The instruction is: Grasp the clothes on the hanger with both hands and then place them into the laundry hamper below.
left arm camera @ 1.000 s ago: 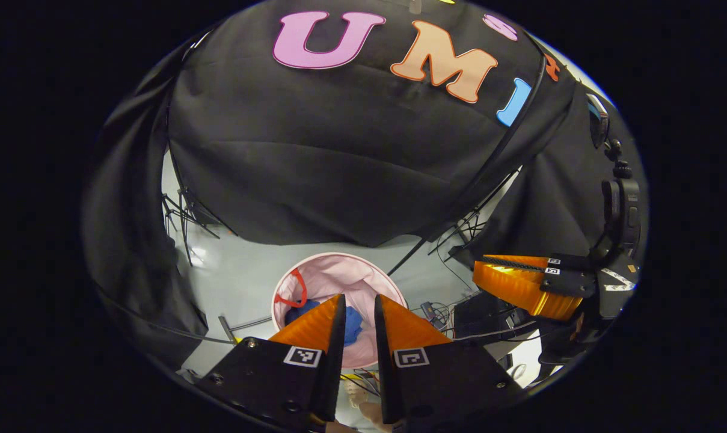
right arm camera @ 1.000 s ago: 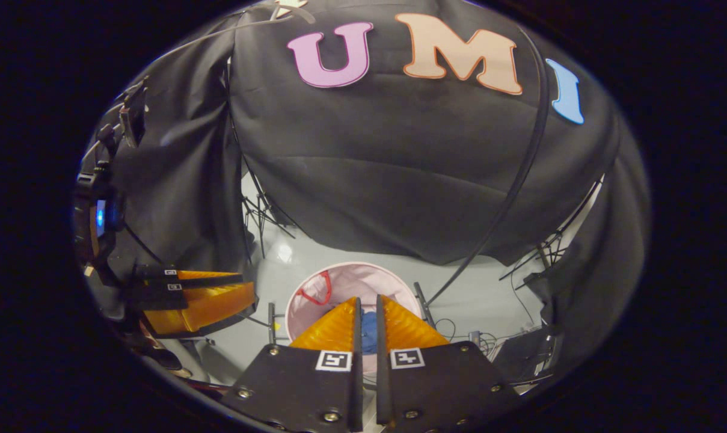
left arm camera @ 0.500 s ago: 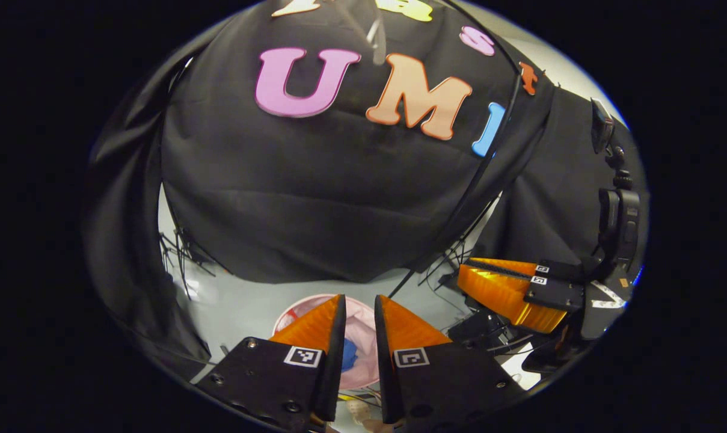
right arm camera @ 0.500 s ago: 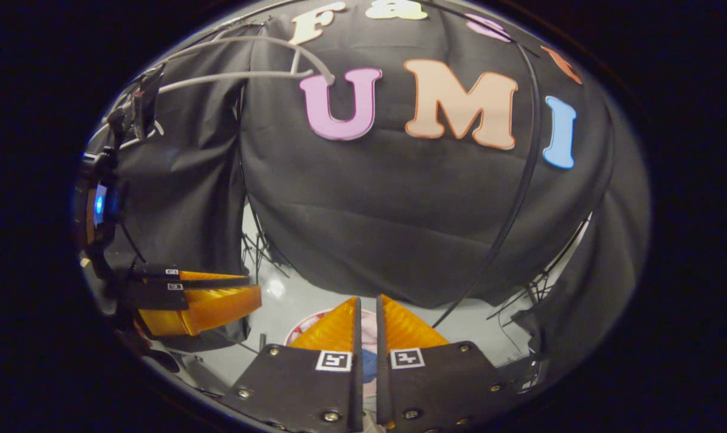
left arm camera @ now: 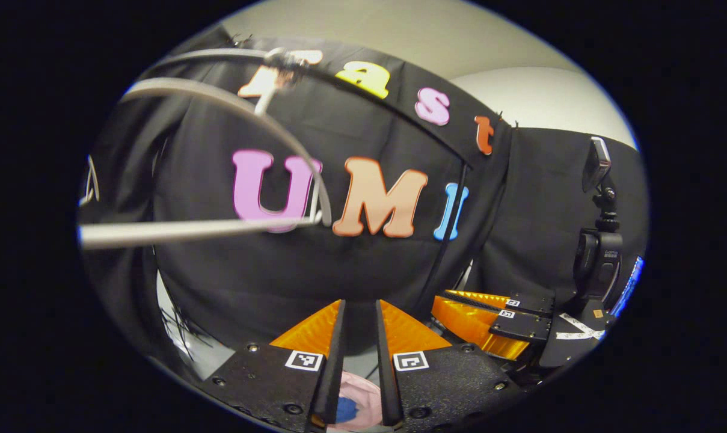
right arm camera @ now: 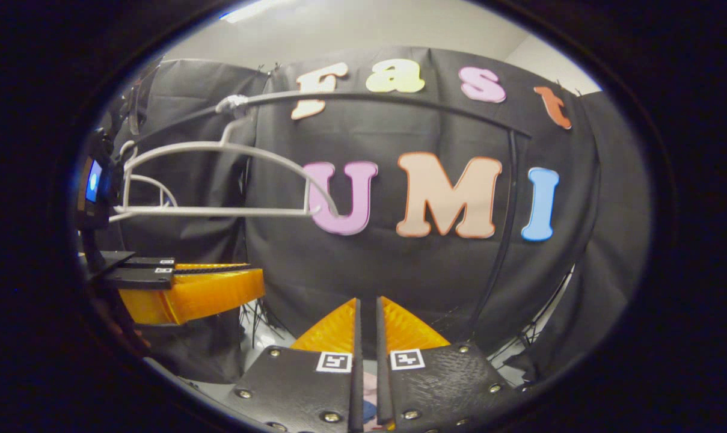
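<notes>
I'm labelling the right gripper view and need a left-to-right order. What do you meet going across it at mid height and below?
Left tongs → white hanger → right tongs → black pole

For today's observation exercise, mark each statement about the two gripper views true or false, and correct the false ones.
1. The white hanger is bare. True.
2. A shirt is clamped between the fingers of the right gripper. False: nothing sits in the narrow gap between them.
3. Blue cloth lies in the pink hamper below the left gripper. True.
4. The hanger lies on the floor. False: it hangs from the black rail.
5. The left gripper's fingers grip the hanger. False: they are apart from it, lower down.
</notes>
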{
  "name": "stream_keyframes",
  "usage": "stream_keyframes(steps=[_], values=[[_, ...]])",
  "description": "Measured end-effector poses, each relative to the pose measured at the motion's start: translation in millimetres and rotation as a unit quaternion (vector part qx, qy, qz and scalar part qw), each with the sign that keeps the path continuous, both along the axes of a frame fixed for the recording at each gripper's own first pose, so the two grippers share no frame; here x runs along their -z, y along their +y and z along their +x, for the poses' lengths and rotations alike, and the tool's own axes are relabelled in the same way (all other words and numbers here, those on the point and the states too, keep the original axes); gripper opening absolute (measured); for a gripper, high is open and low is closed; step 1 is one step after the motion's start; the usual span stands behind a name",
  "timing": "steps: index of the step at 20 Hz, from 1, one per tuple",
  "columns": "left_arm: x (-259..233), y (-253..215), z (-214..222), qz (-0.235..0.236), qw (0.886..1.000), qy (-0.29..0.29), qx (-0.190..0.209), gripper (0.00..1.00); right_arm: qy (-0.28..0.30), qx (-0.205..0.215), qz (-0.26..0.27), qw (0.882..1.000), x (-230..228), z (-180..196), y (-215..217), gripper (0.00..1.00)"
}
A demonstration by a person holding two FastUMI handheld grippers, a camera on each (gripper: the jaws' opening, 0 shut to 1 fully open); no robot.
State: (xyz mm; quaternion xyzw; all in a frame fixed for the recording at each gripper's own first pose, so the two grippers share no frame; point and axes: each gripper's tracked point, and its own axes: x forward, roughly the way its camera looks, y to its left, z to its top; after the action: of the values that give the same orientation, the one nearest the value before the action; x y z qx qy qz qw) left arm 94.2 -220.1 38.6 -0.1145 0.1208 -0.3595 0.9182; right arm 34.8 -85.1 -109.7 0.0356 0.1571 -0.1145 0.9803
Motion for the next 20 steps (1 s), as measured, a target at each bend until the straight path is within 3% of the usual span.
stream_keyframes(steps=[4,7,9,10,11,12,13,15,17,18,20], values=[[-58,21,7,0.005,0.996,-0.087,-0.029,0.28,-0.047,0.011,-0.019,0.999,-56,-1,-8,0.09],[-88,31,1,0.000,0.993,-0.113,-0.043,0.28,-0.073,0.017,-0.029,0.997,-86,-7,-11,0.09],[-97,30,-3,-0.009,0.992,-0.121,-0.042,0.37,-0.087,0.020,-0.030,0.996,-101,-10,-8,0.09],[-99,30,-4,-0.010,0.992,-0.122,-0.041,0.37,-0.095,0.021,-0.028,0.995,-108,-12,-8,0.09],[-99,29,-5,-0.011,0.992,-0.122,-0.041,0.42,-0.101,0.023,-0.028,0.994,-114,-13,-8,0.00],[-100,26,-6,-0.014,0.992,-0.122,-0.040,0.50,-0.107,0.025,-0.028,0.994,-119,-13,-10,0.00],[-99,26,-7,-0.018,0.992,-0.119,-0.038,0.58,-0.109,0.027,-0.029,0.993,-121,-16,-10,0.17],[-102,27,-10,-0.030,0.992,-0.115,-0.039,0.74,-0.115,0.031,-0.036,0.992,-128,-21,-11,0.05],[-103,29,-12,-0.033,0.992,-0.111,-0.040,0.90,-0.118,0.034,-0.041,0.992,-128,-23,-13,0.26],[-102,31,-12,-0.029,0.993,-0.110,-0.044,0.99,-0.118,0.033,-0.041,0.992,-128,-25,-13,0.29],[-99,36,-8,-0.023,0.992,-0.114,-0.051,0.96,-0.119,0.033,-0.041,0.991,-130,-25,-12,0.42]])
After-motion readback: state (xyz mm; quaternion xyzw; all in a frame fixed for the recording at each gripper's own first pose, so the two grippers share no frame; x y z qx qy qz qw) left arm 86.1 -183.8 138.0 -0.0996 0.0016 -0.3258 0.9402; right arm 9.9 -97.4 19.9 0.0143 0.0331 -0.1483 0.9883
